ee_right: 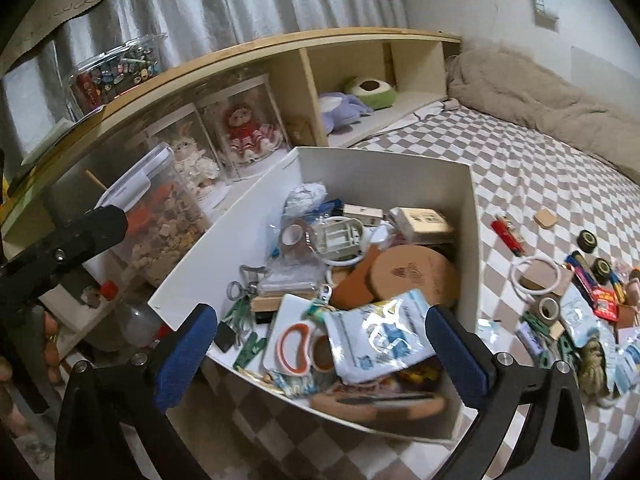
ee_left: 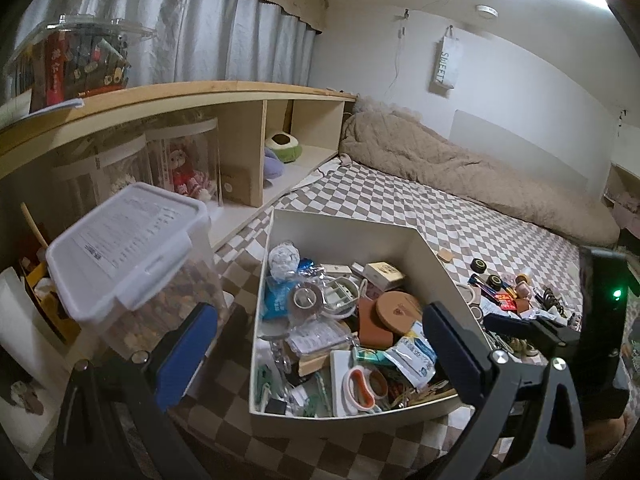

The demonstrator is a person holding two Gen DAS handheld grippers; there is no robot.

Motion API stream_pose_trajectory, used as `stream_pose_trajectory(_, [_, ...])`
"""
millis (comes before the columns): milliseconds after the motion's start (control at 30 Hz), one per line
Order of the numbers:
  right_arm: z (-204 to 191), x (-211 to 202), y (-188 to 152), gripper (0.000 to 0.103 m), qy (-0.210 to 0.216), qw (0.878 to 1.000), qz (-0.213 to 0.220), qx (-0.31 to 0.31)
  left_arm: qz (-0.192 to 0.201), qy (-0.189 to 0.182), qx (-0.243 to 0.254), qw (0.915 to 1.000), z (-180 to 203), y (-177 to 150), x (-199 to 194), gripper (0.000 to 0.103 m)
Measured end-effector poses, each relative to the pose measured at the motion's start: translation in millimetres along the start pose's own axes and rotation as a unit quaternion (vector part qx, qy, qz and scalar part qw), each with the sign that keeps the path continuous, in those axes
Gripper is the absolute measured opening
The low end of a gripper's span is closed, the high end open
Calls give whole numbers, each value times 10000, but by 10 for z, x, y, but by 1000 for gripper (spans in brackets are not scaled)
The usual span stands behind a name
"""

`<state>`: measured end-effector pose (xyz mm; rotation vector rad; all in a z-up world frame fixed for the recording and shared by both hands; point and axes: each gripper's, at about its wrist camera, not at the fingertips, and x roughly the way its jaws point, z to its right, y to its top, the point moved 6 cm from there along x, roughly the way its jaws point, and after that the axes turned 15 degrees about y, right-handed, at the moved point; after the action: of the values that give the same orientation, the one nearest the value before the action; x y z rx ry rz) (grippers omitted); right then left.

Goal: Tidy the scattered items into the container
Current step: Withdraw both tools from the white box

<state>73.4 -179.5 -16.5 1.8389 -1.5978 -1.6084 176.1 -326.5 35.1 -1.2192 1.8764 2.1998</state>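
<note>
Both grippers were wide open and held nothing. The right gripper [ee_right: 320, 340] hung over the near edge of the white box [ee_right: 474, 240], just above a blue and white packet [ee_right: 374, 340]. The left gripper [ee_left: 316, 344] hung over the same box. The box sat on the checked bed [ee_right: 540, 168], full of small things. More small things [ee_right: 580, 304] lay on the bed to its right.

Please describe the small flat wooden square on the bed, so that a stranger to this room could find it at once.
Start at the white box full of small items on the checkered bedsheet. Look past its far right corner, toward the beige blanket: the wooden square lies there alone. Unlike the pile nearer the camera, it is plain, pale tan and touches nothing.
</note>
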Motion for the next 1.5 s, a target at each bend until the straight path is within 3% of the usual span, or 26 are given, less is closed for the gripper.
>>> stream_pose_trajectory(667, [423, -608, -16, 103, -500, 9978, 424, 120, -180, -111, 285, 9994, 487, -92, 41, 103])
stream_pose_trajectory(1500, [1230, -1474, -76, 103, -1148, 9887, 878, 400, -247, -782, 685, 9943, 1575, -14, 165, 103])
